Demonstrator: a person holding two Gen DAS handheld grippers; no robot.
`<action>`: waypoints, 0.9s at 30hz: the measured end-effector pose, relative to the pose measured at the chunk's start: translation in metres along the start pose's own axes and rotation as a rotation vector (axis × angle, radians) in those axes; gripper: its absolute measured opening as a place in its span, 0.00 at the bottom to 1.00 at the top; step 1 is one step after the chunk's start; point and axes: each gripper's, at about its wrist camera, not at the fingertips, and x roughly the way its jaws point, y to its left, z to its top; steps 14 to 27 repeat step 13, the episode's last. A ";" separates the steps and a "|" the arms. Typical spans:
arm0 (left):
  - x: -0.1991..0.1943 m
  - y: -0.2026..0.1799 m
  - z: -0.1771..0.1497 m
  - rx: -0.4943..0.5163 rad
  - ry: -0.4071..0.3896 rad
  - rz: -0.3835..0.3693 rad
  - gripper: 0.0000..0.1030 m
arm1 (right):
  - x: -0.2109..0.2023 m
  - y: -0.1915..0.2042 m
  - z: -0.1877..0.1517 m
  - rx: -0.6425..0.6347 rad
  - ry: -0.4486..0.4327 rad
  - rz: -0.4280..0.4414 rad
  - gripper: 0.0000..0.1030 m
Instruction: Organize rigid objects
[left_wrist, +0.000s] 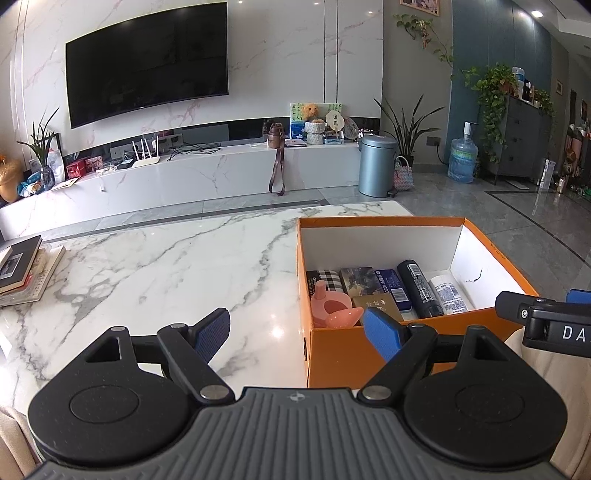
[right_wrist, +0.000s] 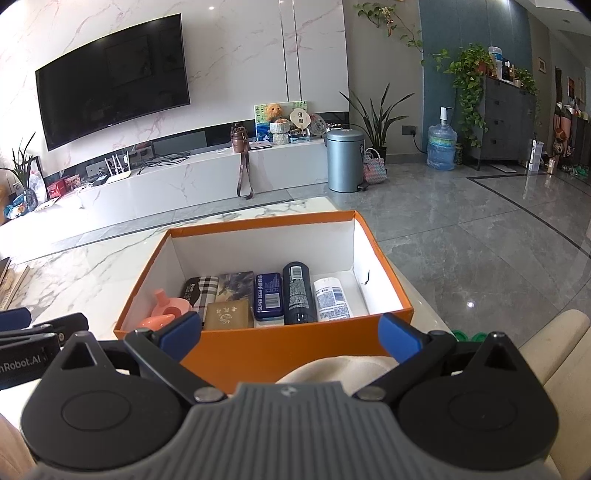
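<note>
The left gripper (left_wrist: 297, 334) and right gripper (right_wrist: 290, 338) hover with jaws spread, empty, before the orange box (right_wrist: 266, 350) holding a bottle (right_wrist: 299, 293) and tin (right_wrist: 268, 295).

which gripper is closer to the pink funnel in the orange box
Left. The left gripper hangs just outside the box wall beside the pink funnel; the right gripper sits centred on the near wall, further along.

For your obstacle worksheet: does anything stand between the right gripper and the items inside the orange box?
Only the orange box's near wall stands between the right gripper and the items, such as the dark bottle. The top is open, with nothing visible above.
</note>
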 end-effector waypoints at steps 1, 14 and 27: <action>0.000 0.001 0.000 -0.002 -0.003 0.000 0.94 | 0.000 0.000 0.000 -0.001 -0.001 0.000 0.98; -0.004 0.004 -0.001 -0.007 -0.023 -0.001 0.94 | -0.001 0.001 -0.002 -0.002 -0.004 0.000 0.98; -0.004 0.004 -0.001 -0.007 -0.023 -0.001 0.94 | -0.001 0.001 -0.002 -0.002 -0.004 0.000 0.98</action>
